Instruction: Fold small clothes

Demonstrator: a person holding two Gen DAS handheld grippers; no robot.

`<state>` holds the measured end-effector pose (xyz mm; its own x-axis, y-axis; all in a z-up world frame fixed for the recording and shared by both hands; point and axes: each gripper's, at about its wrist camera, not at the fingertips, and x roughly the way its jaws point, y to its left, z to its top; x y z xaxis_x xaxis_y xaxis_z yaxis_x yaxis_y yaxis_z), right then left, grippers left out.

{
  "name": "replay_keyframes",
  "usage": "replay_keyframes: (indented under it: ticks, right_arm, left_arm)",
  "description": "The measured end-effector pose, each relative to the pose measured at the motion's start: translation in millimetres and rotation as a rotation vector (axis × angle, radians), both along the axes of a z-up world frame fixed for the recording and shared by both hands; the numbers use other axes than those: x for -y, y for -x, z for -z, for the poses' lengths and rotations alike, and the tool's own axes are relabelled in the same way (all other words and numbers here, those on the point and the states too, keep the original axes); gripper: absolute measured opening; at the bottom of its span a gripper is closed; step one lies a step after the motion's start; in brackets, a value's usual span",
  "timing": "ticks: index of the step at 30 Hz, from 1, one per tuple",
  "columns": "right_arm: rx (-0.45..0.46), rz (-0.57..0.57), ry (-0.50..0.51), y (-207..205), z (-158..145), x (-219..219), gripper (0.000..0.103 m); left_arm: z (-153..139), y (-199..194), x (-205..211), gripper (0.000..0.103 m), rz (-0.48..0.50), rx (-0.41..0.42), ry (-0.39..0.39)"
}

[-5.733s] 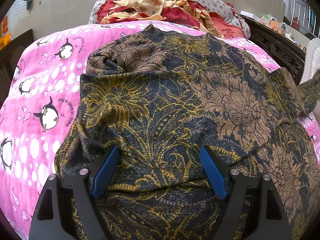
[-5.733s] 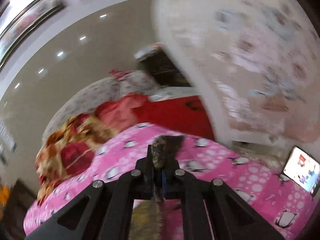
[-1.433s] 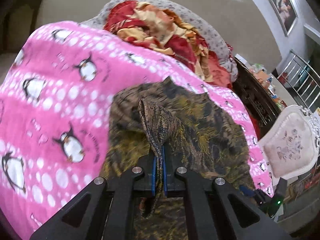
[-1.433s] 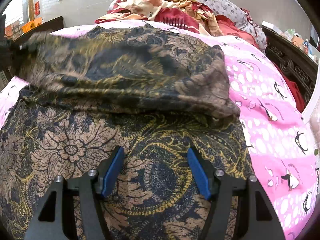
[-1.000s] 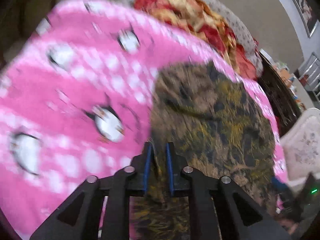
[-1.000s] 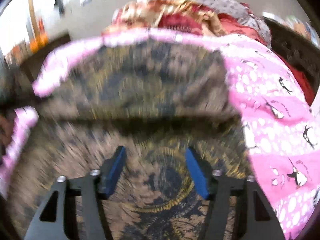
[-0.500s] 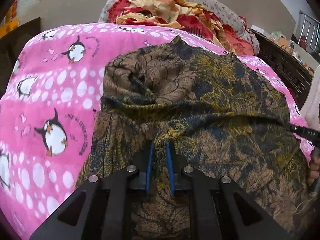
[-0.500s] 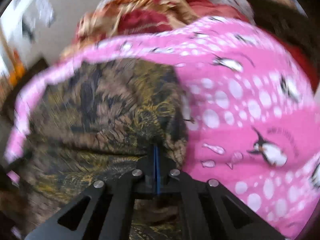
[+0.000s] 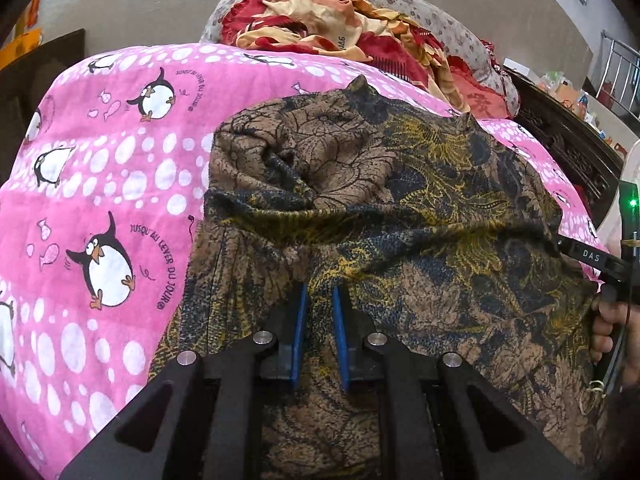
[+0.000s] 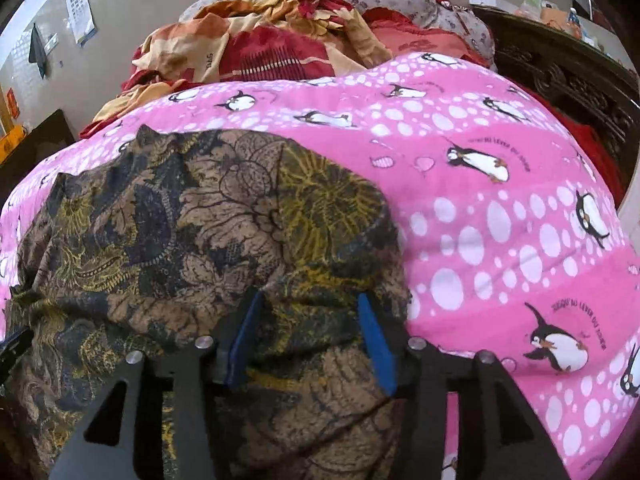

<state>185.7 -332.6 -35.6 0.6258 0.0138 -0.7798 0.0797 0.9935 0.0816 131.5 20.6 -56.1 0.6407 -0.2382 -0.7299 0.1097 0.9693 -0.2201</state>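
Left wrist view is showing us the brown and gold garment [image 9: 400, 208] lying on the pink penguin blanket [image 9: 100, 184]. Our left gripper [image 9: 319, 300] is pinching shut on a bunched fold of the garment, with cloth squeezed up between its blue pads. Our right gripper [image 10: 308, 312] has just been opening, and its jaws are standing partly apart over the garment's right edge, with cloth lying between them but not pinched. We are also seeing the right gripper at the far right of the left view, with the hand [image 9: 612, 332] around it.

We are thinking this garment is light, soft and floppy. It is wrinkling and sagging wherever we lift it, so it will not keep a shape by itself. We are guessing the best places to hold are the edges and corners, with one gripper on each side, so the fold comes out even.

We are not seeing the near part of the garment, because the grippers are covering it. Sleeves and neck are hard to pick out in the busy pattern.
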Motion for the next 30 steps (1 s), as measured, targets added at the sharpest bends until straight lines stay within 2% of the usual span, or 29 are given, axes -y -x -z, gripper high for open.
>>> replay_keyframes:
  ticks: [8,17,30]
  right_arm:
    - [0.0,0.016,0.045,-7.7,6.8,-4.6,0.058]
    - [-0.002,0.025,0.069,-10.6,11.3,-6.6,0.06]
    - [0.006,0.03,0.069,-9.2,10.5,-7.7,0.061]
  left_arm:
    - [3.4,-1.0,-21.5,0.0,-0.001,-0.005,0.151]
    - [6.0,-2.5,-33.1,0.0,0.003,-0.012,0.256]
    - [5.9,-2.1,-30.9,0.0,0.002,-0.011,0.234]
